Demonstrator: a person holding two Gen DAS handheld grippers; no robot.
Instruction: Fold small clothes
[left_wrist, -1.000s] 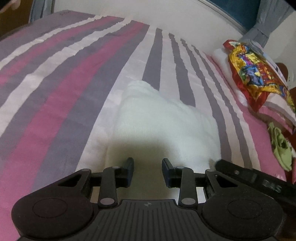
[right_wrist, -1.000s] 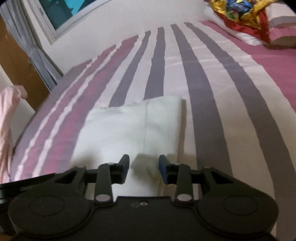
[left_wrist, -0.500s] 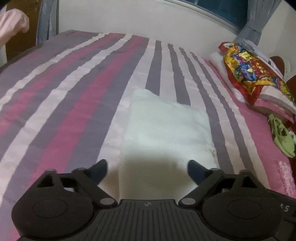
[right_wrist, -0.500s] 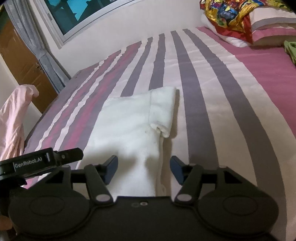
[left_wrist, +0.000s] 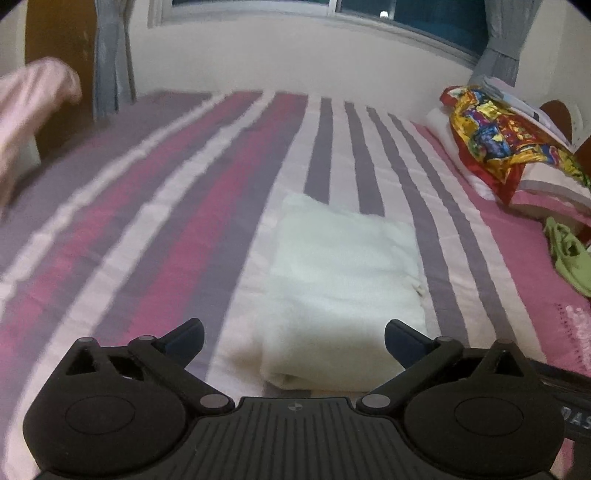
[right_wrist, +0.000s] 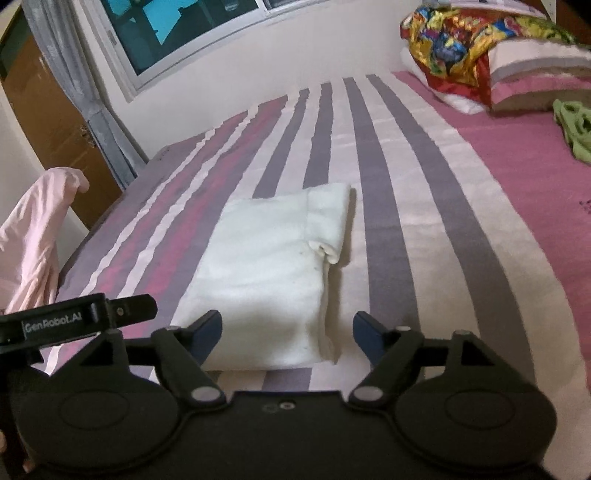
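On the striped bedspread (left_wrist: 229, 206), mid-bed, the white garment (left_wrist: 343, 280) lies folded into a neat rectangle, nobody holding it. Big change vs a sec ago: both tools had their jaws pinched in close over the near edge, now they've let go and pulled back & up, so far more of the bed shows in both views. Left gripper (left_wrist: 293, 334) spread as wide as it gets, jaws opening a touch more, nothing between them but air above the cloth. Right gripper (right_wrist: 287, 332) also spreading, jaws opening, pads clear of the fabric, near hem seen through the gap. Looks like this fold is done and released; a tucked sleeve or cuff pokes out on the garment's right side in the right wrist view, a bit untidy but flat enough.

Edges: the garment's near edge sits just ahead of both tools, and its long sides run along the stripes. Plenty of bare bedspread left, right & beyond it. Far right, well apart: colourful pillow pile (right_wrist: 476, 48) and a green cloth (right_wrist: 574, 125). Pink cloth (right_wrist: 33, 240) hangs off the bed's left side, w/ the left tool's body close by it.
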